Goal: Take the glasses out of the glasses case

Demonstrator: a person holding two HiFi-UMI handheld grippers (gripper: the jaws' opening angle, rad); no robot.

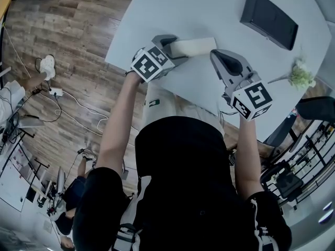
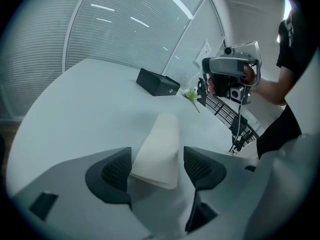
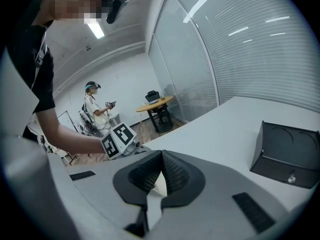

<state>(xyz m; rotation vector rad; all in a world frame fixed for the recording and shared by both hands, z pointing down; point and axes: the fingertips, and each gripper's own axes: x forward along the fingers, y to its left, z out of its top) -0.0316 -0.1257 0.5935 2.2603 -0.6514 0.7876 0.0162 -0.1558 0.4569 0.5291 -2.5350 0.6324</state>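
The left gripper [image 2: 157,168] holds its jaws wide apart astride the near end of the cream glasses case [image 2: 159,144] on the bench [image 2: 75,99]. The right gripper [image 3: 161,159] has its jaws closed and empty. The case looks light, stiff and smooth, so I'd pinch its flanks.

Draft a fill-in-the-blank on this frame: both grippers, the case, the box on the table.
1. The left gripper has its jaws ____ on either side of the near end of the white glasses case.
2. The right gripper holds nothing, and its jaws are ____.
3. The box at the far side of the table is ____ in colour.

Missing words: open; shut; black.
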